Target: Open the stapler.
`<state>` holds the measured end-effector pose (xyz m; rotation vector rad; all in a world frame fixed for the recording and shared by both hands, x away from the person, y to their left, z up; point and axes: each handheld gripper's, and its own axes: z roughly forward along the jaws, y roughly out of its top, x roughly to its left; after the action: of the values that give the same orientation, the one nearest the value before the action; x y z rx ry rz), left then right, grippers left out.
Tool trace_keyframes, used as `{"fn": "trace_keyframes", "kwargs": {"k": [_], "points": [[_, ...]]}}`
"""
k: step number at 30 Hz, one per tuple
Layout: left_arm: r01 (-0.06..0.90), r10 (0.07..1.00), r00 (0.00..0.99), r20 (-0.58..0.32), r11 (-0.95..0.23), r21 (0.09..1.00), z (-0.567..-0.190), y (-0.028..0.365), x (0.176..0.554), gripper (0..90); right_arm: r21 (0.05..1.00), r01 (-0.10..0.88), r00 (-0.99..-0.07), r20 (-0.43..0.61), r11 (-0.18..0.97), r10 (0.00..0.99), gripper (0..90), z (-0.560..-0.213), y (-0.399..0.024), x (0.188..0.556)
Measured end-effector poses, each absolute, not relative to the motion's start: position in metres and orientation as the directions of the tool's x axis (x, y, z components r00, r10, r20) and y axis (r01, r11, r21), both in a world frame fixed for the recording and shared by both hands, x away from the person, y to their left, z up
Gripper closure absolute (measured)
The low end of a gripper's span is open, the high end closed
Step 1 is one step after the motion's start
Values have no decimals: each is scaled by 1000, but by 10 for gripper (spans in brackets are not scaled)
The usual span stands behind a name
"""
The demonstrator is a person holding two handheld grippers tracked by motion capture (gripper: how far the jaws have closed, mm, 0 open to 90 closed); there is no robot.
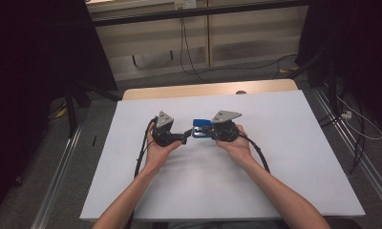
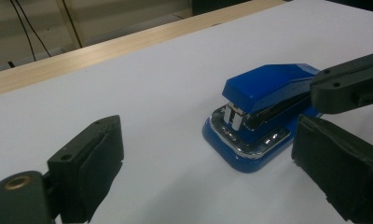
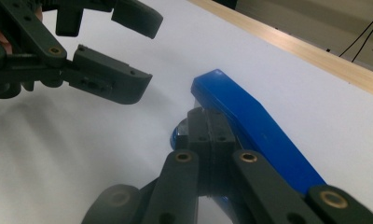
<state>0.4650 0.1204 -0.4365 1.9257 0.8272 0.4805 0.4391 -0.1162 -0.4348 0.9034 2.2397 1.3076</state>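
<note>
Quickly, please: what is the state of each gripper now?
Left gripper: open, holding nothing.
Right gripper: jaws together beside the blue stapler; a grip cannot be told.

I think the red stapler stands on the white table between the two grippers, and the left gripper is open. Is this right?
The colour is wrong. The stapler is blue plastic with a shiny metal base plate, as the left gripper view shows. The rest holds: it stands on the white table between the two grippers, and the left gripper is open.

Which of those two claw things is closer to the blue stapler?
The right. The right gripper has its fingers closed together right against the blue stapler, seemingly gripping it. The left gripper hovers open just beside the stapler's front end, not touching it.
</note>
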Motion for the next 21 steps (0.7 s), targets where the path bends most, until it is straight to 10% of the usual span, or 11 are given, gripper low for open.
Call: {"fn": "trace_keyframes", "kwargs": {"k": [21], "points": [[387, 748, 661, -53, -279, 879, -438, 115, 482, 353, 849, 377, -712, 10, 370, 702, 900, -444, -120, 448]]}}
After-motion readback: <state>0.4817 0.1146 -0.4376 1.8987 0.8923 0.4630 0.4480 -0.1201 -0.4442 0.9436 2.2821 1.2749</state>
